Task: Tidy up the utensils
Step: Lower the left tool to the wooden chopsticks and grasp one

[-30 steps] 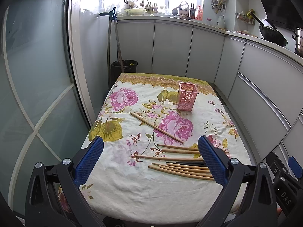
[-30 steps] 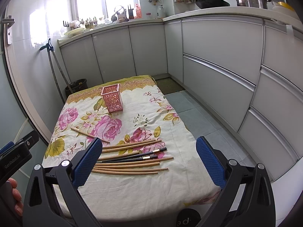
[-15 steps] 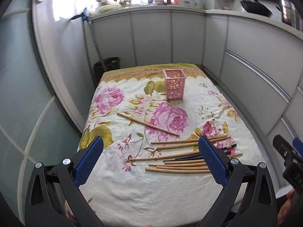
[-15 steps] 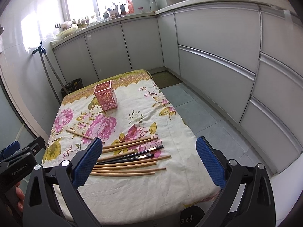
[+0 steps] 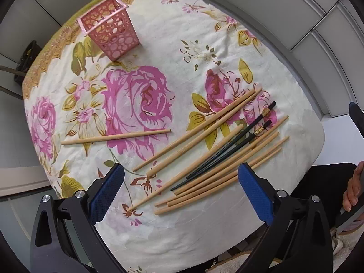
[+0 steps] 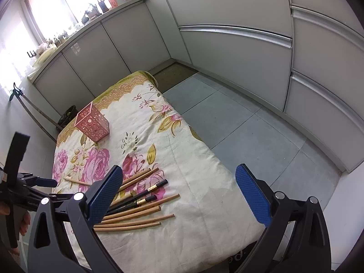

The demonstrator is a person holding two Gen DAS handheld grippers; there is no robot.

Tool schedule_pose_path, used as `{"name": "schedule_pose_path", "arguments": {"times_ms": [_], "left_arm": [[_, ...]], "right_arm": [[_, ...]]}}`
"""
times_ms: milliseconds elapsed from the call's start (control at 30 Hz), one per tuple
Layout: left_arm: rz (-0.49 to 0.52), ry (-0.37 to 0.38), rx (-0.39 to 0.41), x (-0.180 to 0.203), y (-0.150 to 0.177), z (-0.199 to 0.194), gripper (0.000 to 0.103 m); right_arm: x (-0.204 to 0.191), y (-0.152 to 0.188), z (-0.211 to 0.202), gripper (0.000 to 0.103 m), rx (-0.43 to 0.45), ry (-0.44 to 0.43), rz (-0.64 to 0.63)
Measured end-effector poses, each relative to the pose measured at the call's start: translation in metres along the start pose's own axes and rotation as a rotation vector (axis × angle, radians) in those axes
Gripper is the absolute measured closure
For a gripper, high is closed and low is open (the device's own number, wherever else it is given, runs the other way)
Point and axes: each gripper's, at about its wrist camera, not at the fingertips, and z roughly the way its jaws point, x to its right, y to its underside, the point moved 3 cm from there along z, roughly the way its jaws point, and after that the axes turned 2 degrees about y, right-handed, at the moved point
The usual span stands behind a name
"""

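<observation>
A pink perforated holder (image 5: pixel 109 26) stands upright at the far end of the floral cloth (image 5: pixel 159 34); it also shows in the right wrist view (image 6: pixel 92 122). Several wooden chopsticks (image 5: pixel 211 159) and two black chopsticks (image 5: pixel 227 145) lie in a loose bundle near the front edge. One wooden chopstick (image 5: pixel 116 136) lies apart to the left. My left gripper (image 5: pixel 180 192) is open and empty, just above the bundle's near ends. My right gripper (image 6: pixel 182 195) is open and empty, above the bundle's right side (image 6: pixel 136 207).
Grey cabinet fronts (image 6: pixel 227 45) run along the far and right sides. Tiled floor (image 6: pixel 238 132) lies right of the table. A black bin (image 6: pixel 68 117) and a leaning tool stand at the far left corner. The left gripper's body (image 6: pixel 20 188) shows at left.
My left gripper has dropped and tilted down toward the chopstick bundle, which now fills its view. My right gripper has tilted and shifted rightward; the bundle sits nearer its left finger.
</observation>
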Motion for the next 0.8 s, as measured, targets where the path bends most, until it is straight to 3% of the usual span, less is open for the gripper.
{"name": "schedule_pose_path", "arguments": {"times_ms": [67,200,300,400,600,800], "left_arm": [[0.01,0.031,-0.032,-0.007,-0.014,0.008,0.007],[0.131,-0.049,-0.101,-0.021,-0.029,0.025,0.012],[0.431,-0.09,-0.094,-0.007,-0.02,0.033,0.03],[0.689,-0.152,-0.111,-0.002,-0.004,0.042,0.035],[0.729,-0.131,-0.202,-0.03,-0.005,0.06,0.059],[0.764,-0.081,-0.247,-0.053,-0.004,0.072,0.068]], "right_arm": [[0.004,-0.003,0.005,0.007,-0.014,-0.005,0.014],[0.005,-0.007,0.013,0.007,-0.046,-0.038,0.029],[0.001,-0.007,0.022,0.007,-0.081,-0.052,0.018],[-0.002,-0.005,0.029,0.007,-0.112,-0.069,0.019],[-0.012,-0.004,0.036,0.007,-0.12,-0.069,0.005],[-0.021,-0.004,0.048,0.007,-0.149,-0.07,0.001]]}}
